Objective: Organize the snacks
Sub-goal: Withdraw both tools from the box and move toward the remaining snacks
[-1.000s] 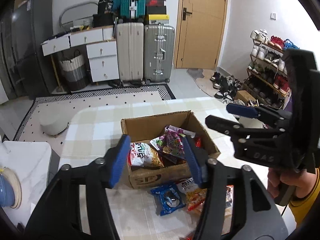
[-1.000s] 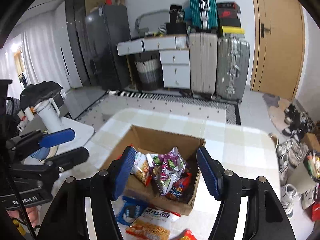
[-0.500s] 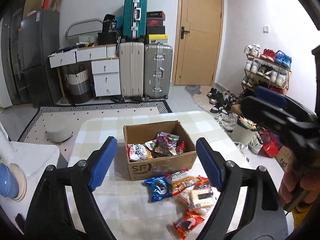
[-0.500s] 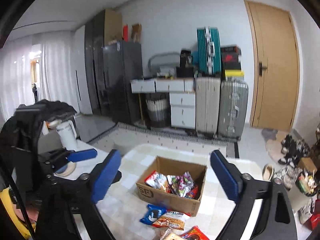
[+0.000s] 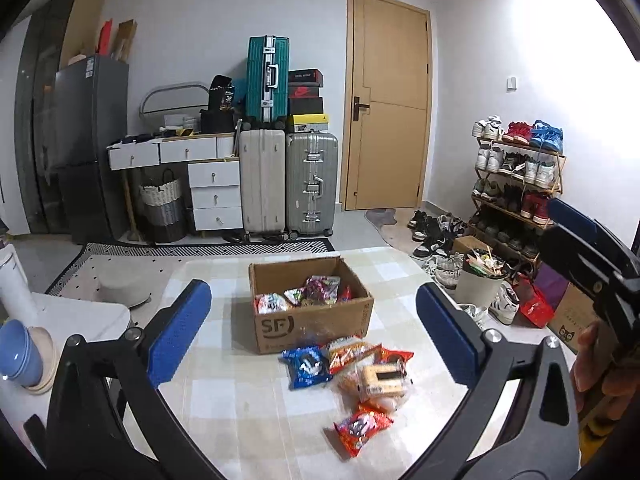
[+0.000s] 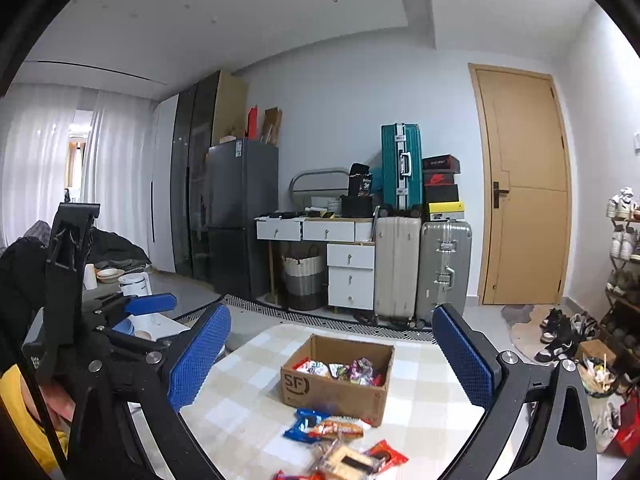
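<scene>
While both grippers hang above the near end of the tabletop (image 5: 248,396), their jaws are opening and stand wide apart with nothing between them. Seen from its own camera, the left gripper (image 5: 312,338) frames the box (image 5: 316,326) and the loose snacks; the right gripper (image 6: 332,360) frames the same box from further right.

That box, a brown carton open at the top, sits about mid-tabletop on the checked cloth and holds several bright packets (image 5: 304,294) (the printing on most is too small to read). Just in front of it, on the near side, lies a loose heap: a blue packet (image 5: 306,366) nearest the box's front wall, an orange packet (image 5: 348,354) touching it, a clear-wrapped tan bar (image 5: 382,378) overlapping the orange one, and a red packet (image 5: 362,428) a little apart, closest to the cameras.

At the right edge of the left view, a hand (image 5: 600,372) grips the right gripper's handle, a yellow sleeve below it. Beyond the tabletop stand suitcases (image 5: 288,184), white drawers (image 5: 214,192), a door (image 5: 388,108) and a shoe rack (image 5: 516,184).
</scene>
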Demonstrator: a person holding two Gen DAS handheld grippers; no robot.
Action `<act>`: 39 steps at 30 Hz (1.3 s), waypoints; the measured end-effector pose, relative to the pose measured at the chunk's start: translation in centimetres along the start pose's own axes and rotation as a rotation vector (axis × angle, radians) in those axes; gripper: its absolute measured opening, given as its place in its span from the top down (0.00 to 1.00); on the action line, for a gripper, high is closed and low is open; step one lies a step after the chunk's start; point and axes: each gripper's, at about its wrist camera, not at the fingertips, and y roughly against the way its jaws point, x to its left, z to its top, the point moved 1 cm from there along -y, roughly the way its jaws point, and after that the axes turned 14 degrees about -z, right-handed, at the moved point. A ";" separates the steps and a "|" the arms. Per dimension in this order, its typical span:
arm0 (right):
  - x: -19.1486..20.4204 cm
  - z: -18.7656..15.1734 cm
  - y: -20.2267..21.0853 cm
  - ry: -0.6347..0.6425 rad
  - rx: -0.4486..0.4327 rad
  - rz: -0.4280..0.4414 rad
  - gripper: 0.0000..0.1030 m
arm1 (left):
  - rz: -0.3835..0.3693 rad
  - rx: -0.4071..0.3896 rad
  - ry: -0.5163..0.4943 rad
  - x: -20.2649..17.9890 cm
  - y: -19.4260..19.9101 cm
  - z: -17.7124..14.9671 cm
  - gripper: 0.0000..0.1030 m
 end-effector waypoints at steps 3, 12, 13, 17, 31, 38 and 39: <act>0.0 -2.3 1.7 0.002 -0.005 -0.019 0.00 | -0.003 0.014 0.021 0.2 0.3 -2.8 0.01; 0.2 -9.2 1.6 -0.020 0.070 0.012 0.00 | 0.013 0.152 0.088 2.0 -3.8 -11.1 0.01; 0.3 -9.9 1.6 -0.020 0.077 0.014 0.00 | 0.017 0.160 0.097 2.5 -4.4 -11.4 0.01; 0.5 -11.7 0.1 -0.032 0.134 0.009 0.01 | 0.018 0.190 0.127 3.2 -6.7 -12.7 0.01; -0.7 -14.2 -2.8 -0.109 0.236 0.004 0.01 | -0.005 0.275 0.132 3.1 -10.9 -14.8 0.01; -1.4 -16.0 -4.2 -0.128 0.295 -0.009 0.01 | -0.044 0.373 0.179 3.6 -14.7 -18.1 0.01; -1.6 -16.2 -4.4 -0.130 0.299 -0.009 0.01 | -0.056 0.392 0.189 3.7 -15.4 -18.6 0.01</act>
